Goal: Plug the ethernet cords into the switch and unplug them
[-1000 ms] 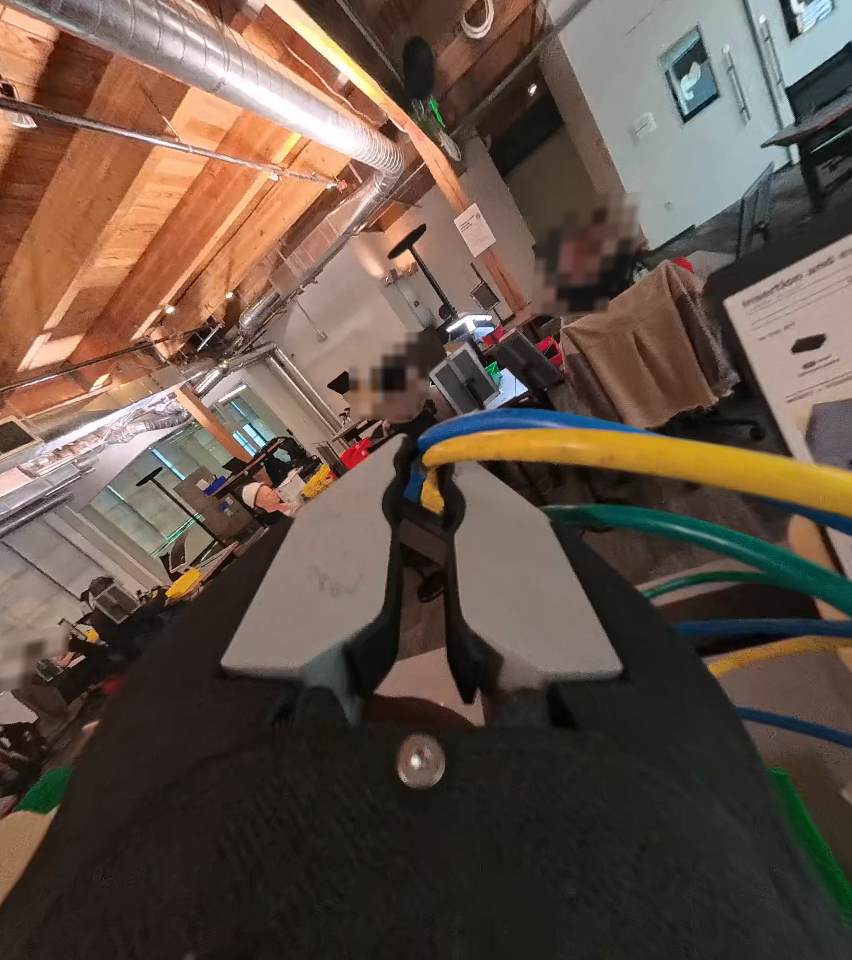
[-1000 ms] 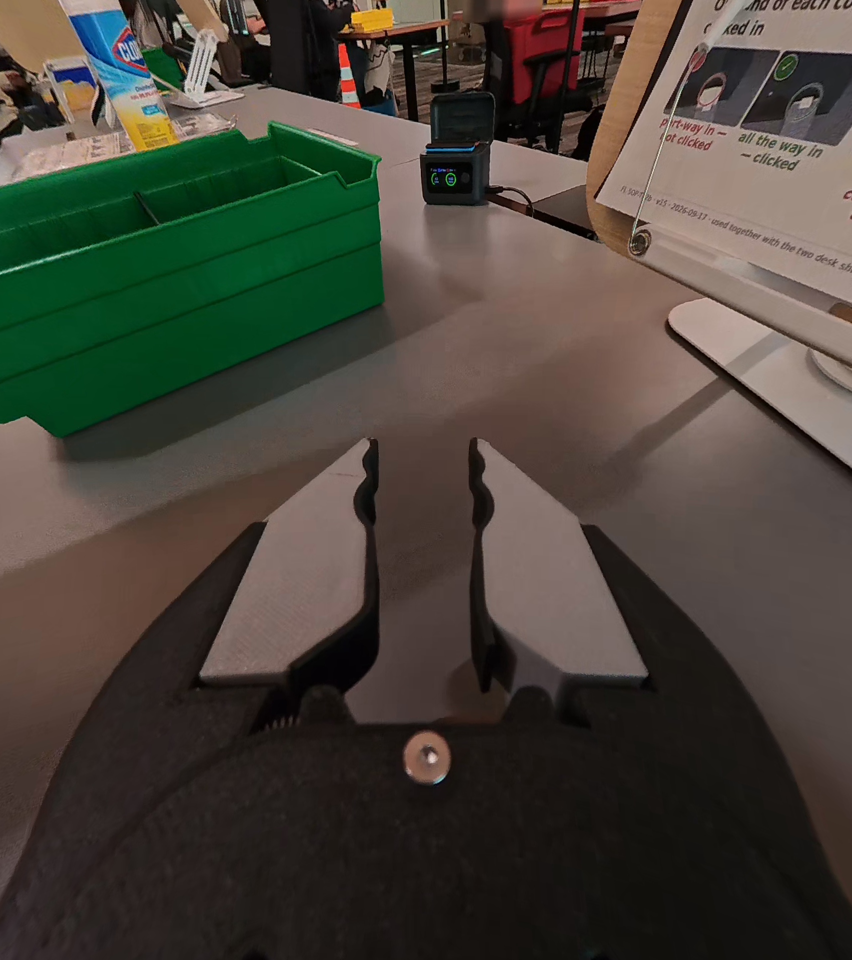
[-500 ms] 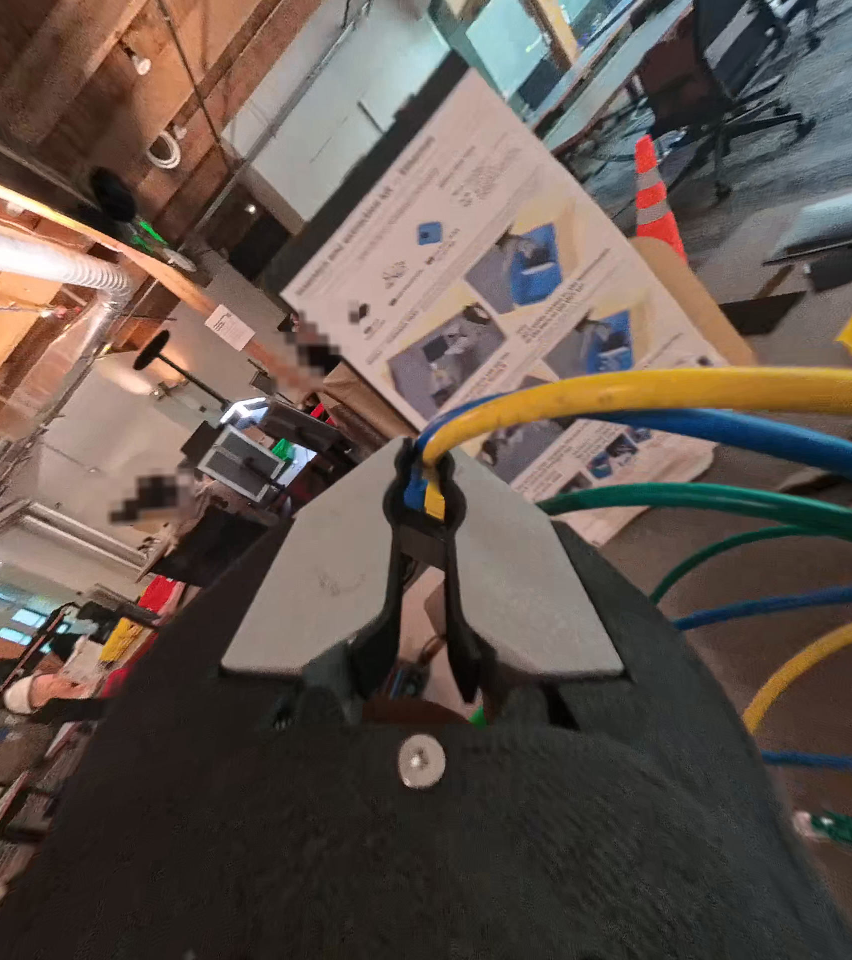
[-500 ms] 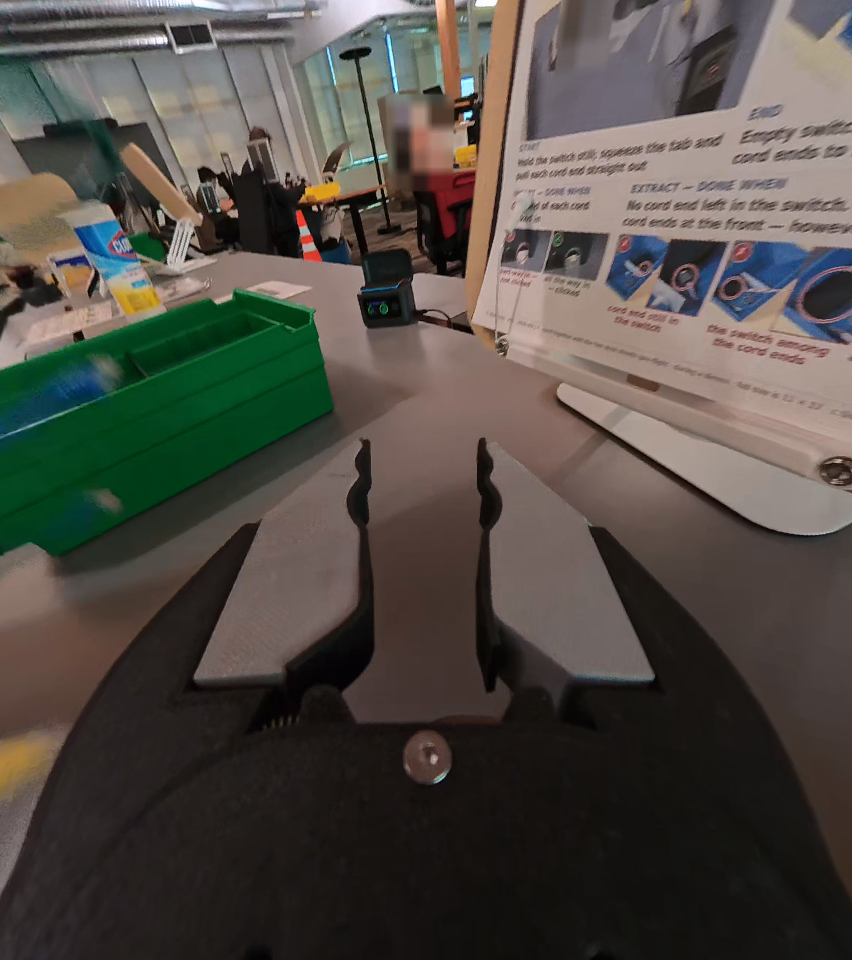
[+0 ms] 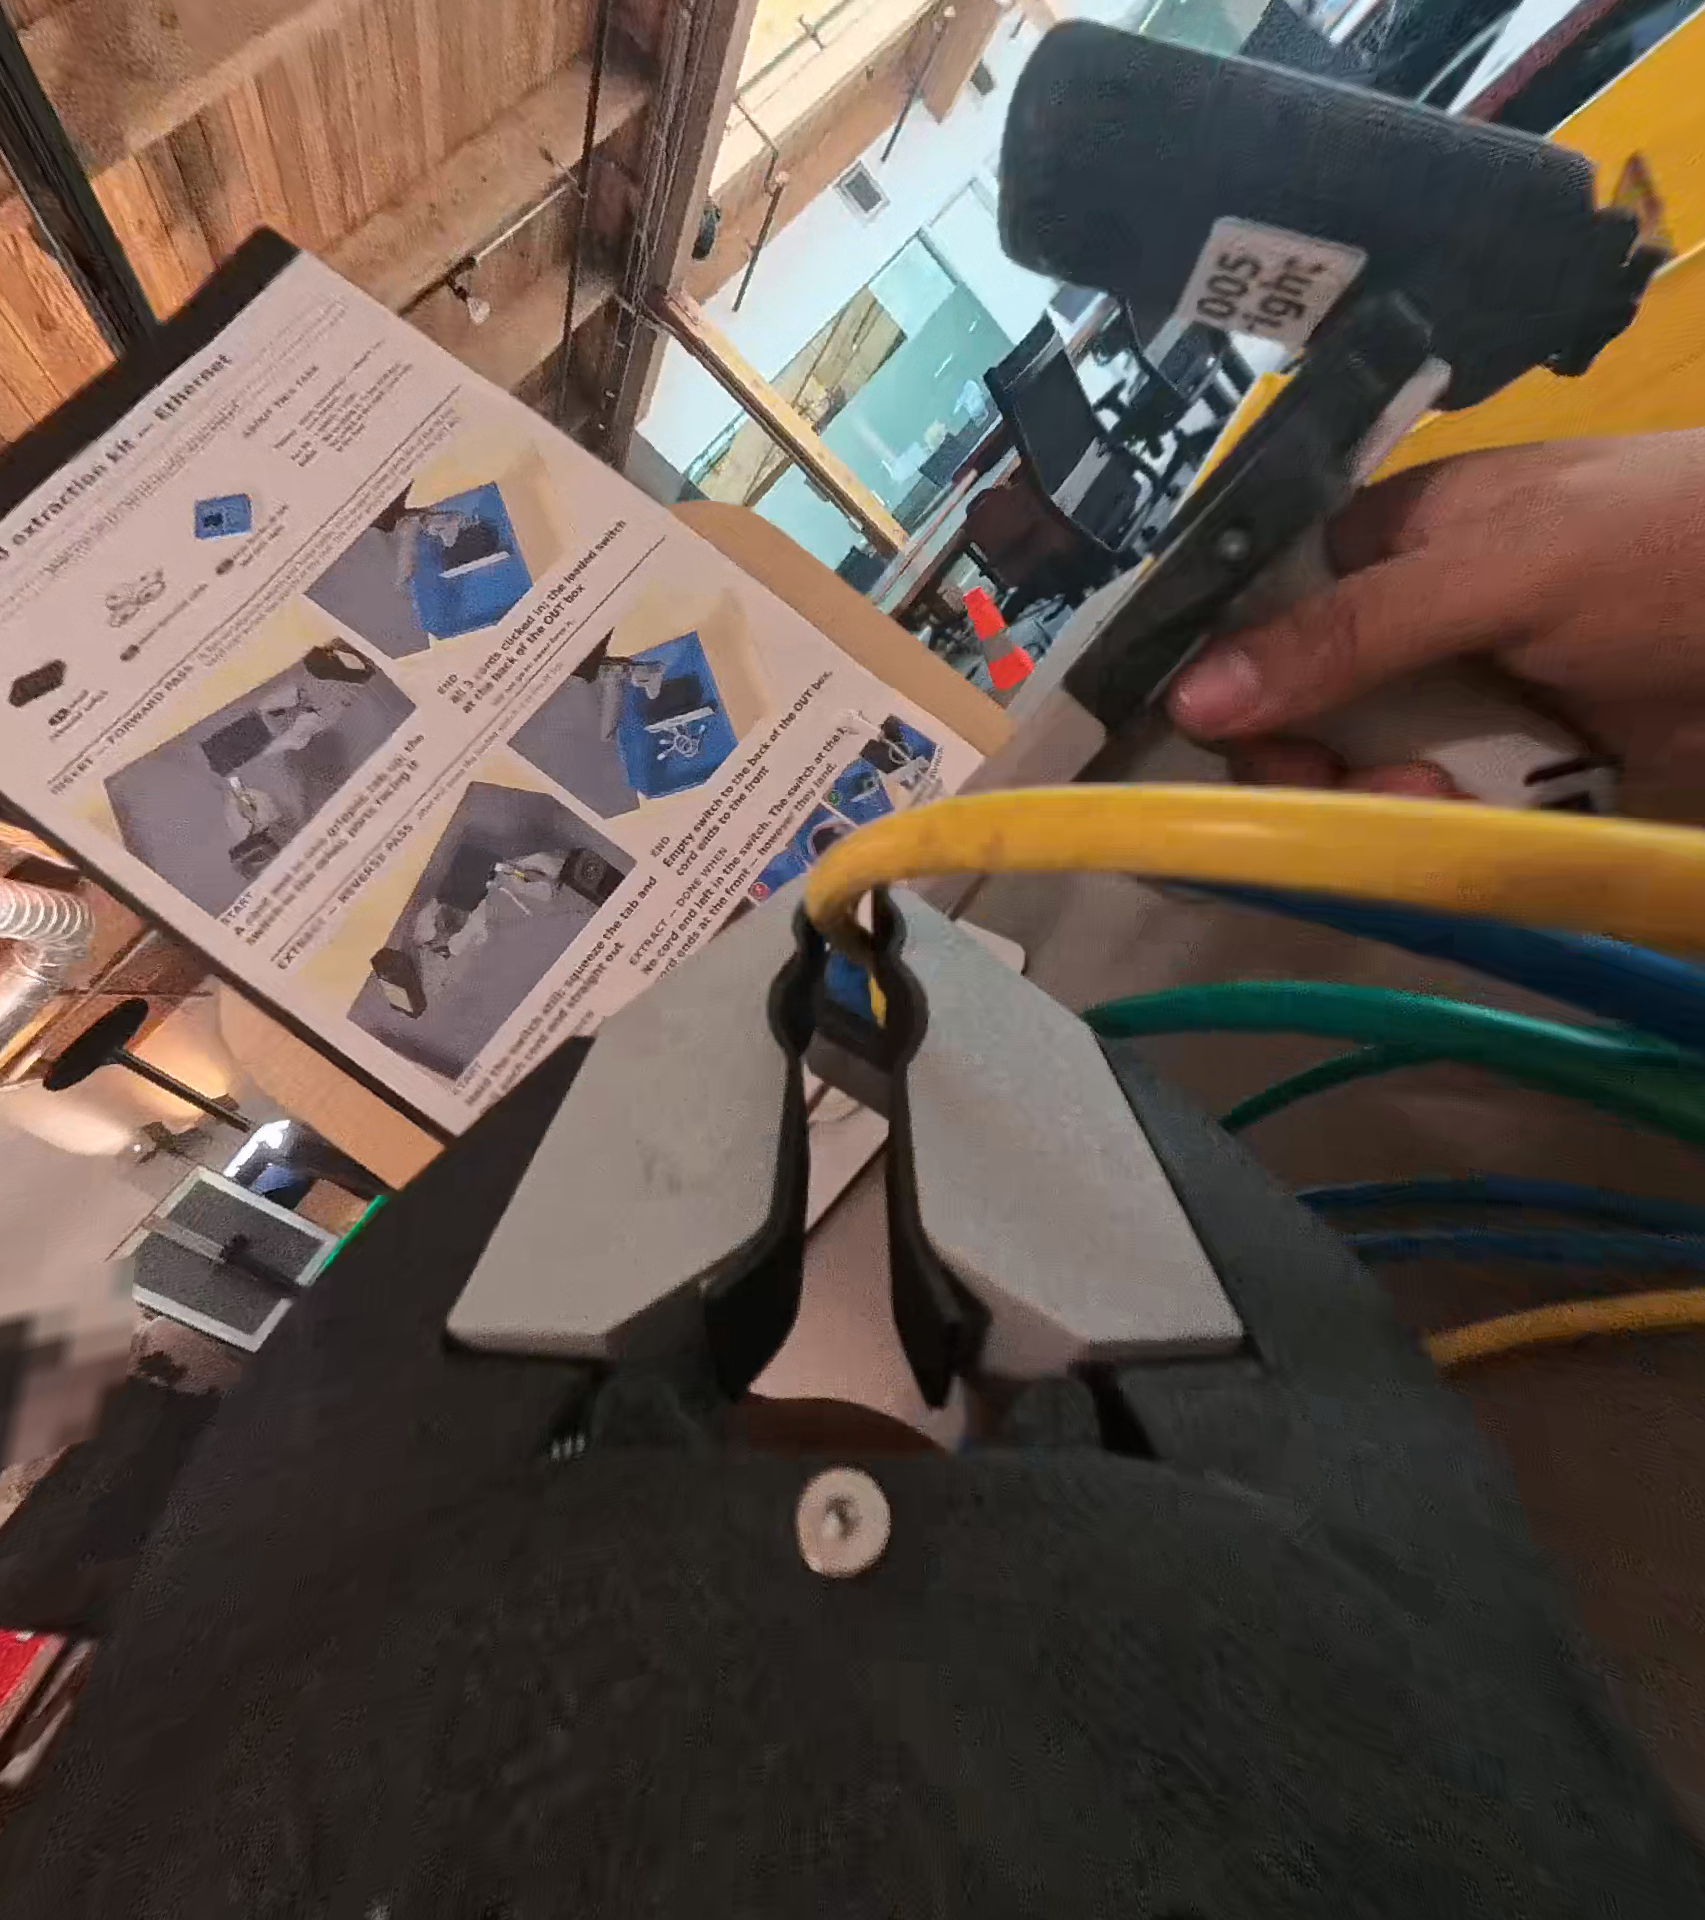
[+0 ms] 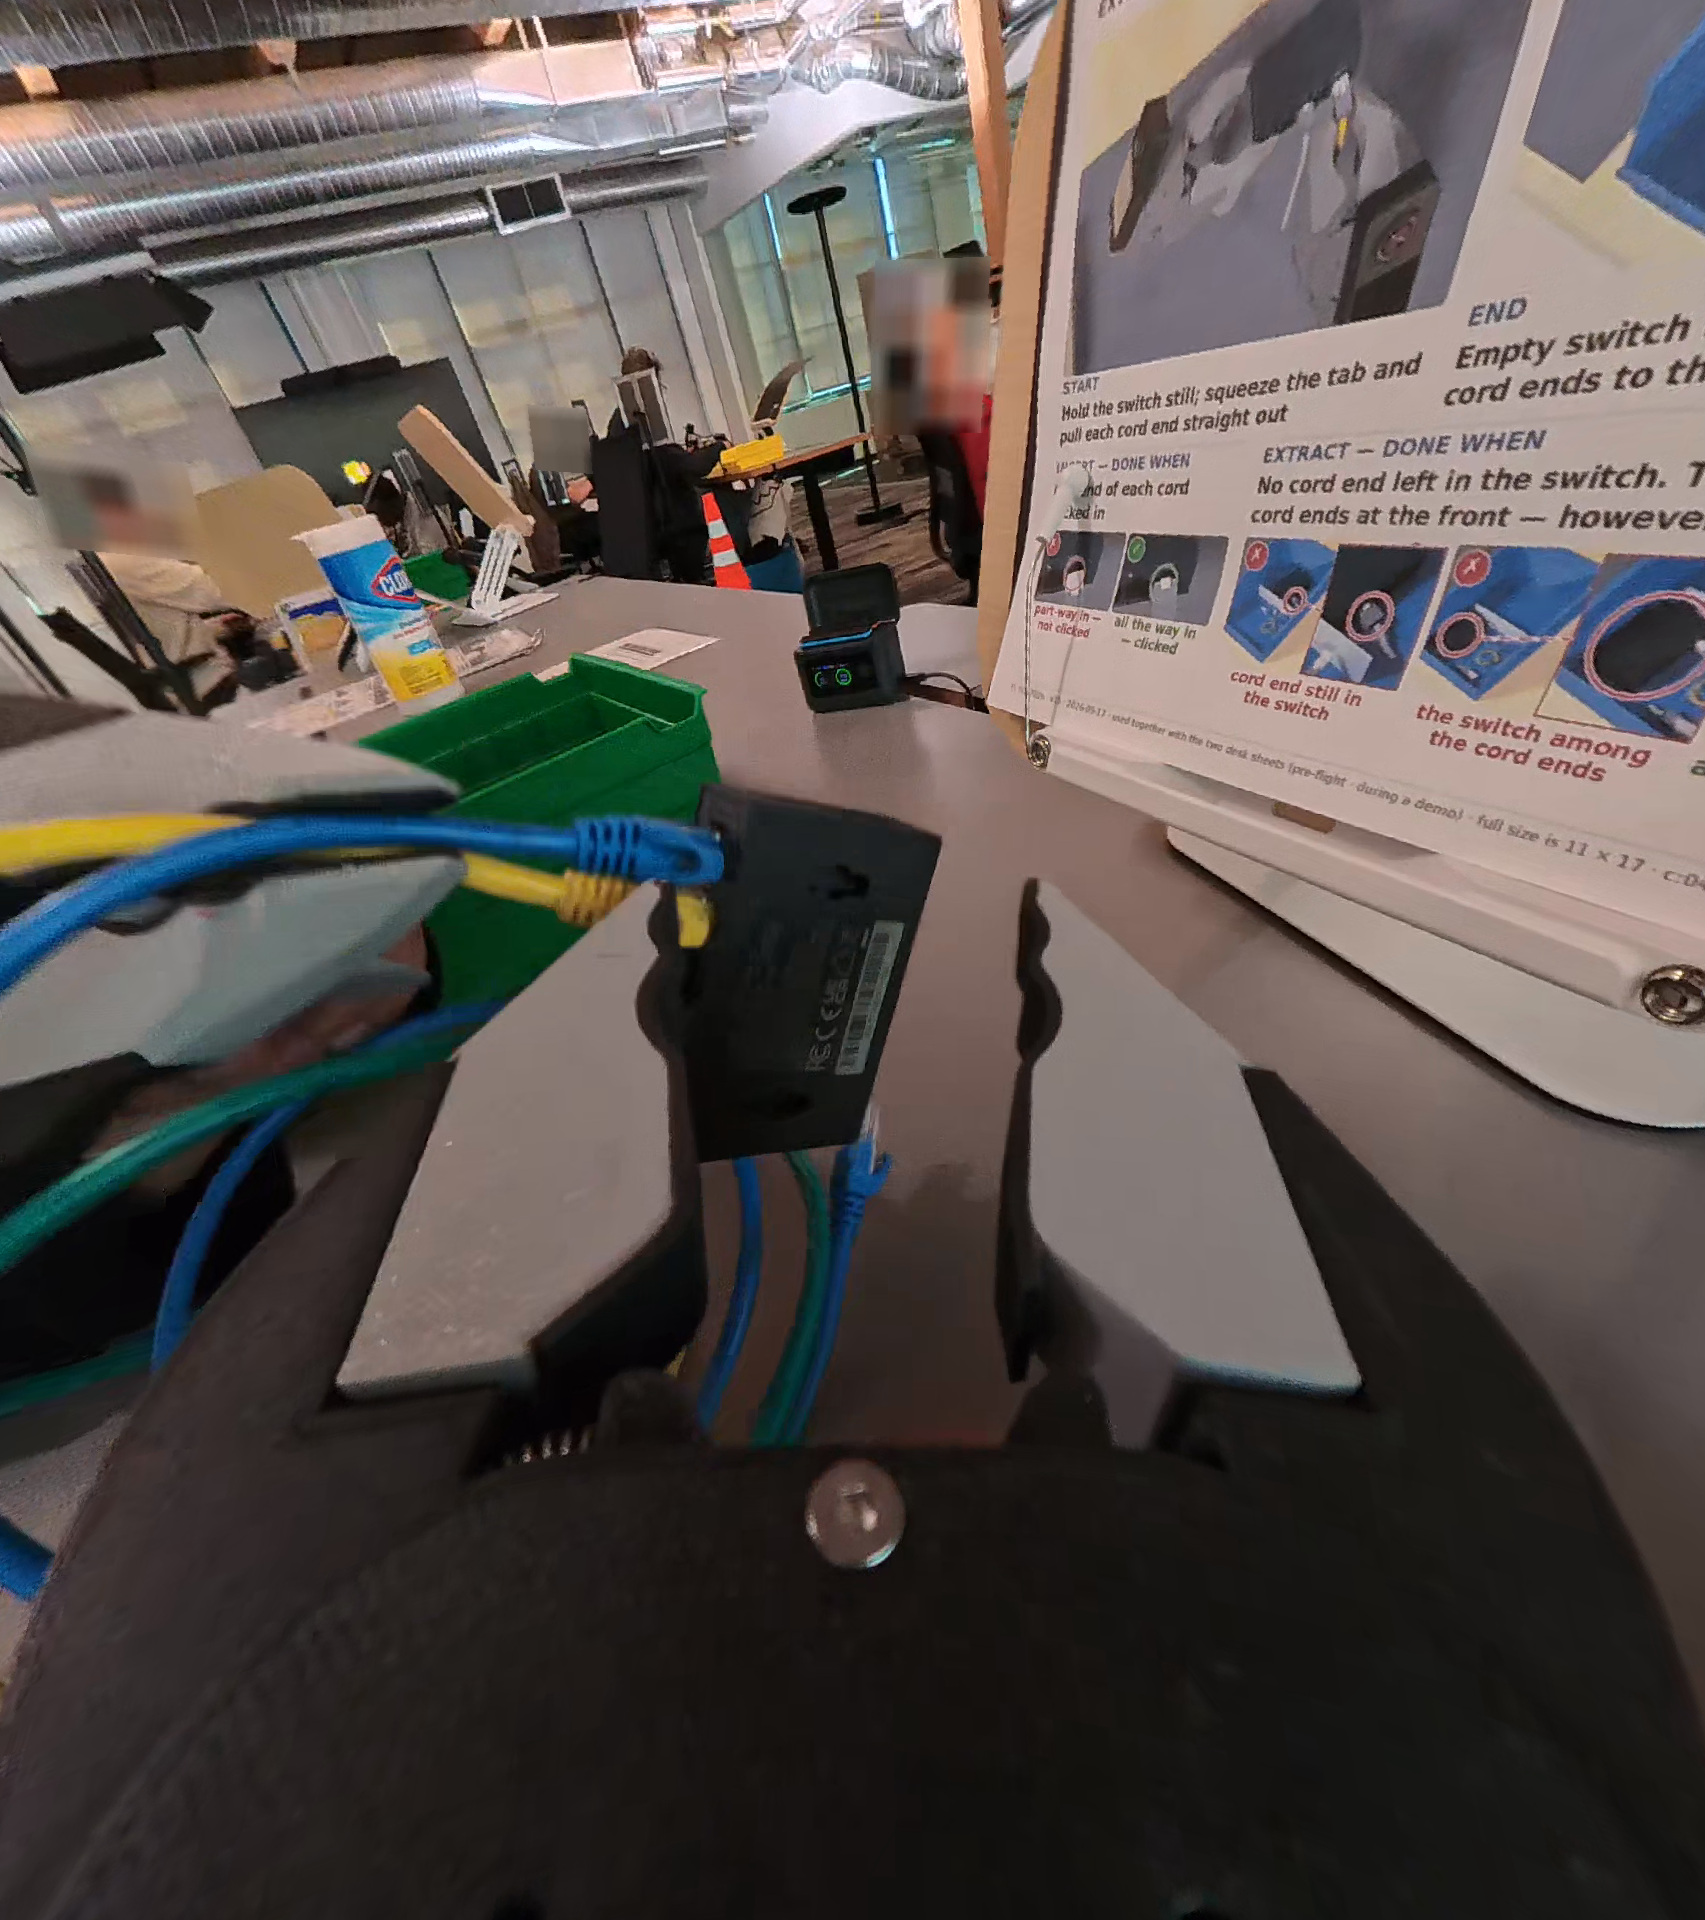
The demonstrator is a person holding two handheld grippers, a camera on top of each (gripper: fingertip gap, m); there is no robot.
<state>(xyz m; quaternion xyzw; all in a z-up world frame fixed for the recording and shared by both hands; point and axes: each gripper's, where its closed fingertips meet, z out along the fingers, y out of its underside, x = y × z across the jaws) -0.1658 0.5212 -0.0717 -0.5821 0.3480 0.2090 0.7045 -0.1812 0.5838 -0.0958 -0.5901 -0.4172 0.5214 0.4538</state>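
Note:
In the left wrist view my left gripper (image 5: 846, 935) is shut on a yellow cord (image 5: 1347, 842) and a blue cord (image 5: 1554, 966) near their plug ends. Green cords (image 5: 1450, 1049) trail to the right. In the right wrist view the black switch (image 6: 806, 987) hangs in the air from the blue cord (image 6: 619, 842) and the yellow cord (image 6: 578, 894), both plugged into it. My right gripper (image 6: 848, 925) is open with the switch between its jaws, against the left finger. The left gripper (image 6: 204, 914) shows at the left there. A loose blue plug (image 6: 863, 1174) hangs below the switch.
A green bin (image 6: 557, 748) stands on the grey table (image 6: 1554, 1299) behind the switch. An instruction board (image 6: 1450, 416) on a white base (image 6: 1450, 987) stands at the right. A small black device (image 6: 848, 665) and a wipes canister (image 6: 380, 613) are farther back. A hand (image 5: 1554, 623) holds the right gripper.
The left gripper has swung round with the cords towards the right gripper. The switch and cords have come into the right wrist view, and the right jaws have opened wider around the switch.

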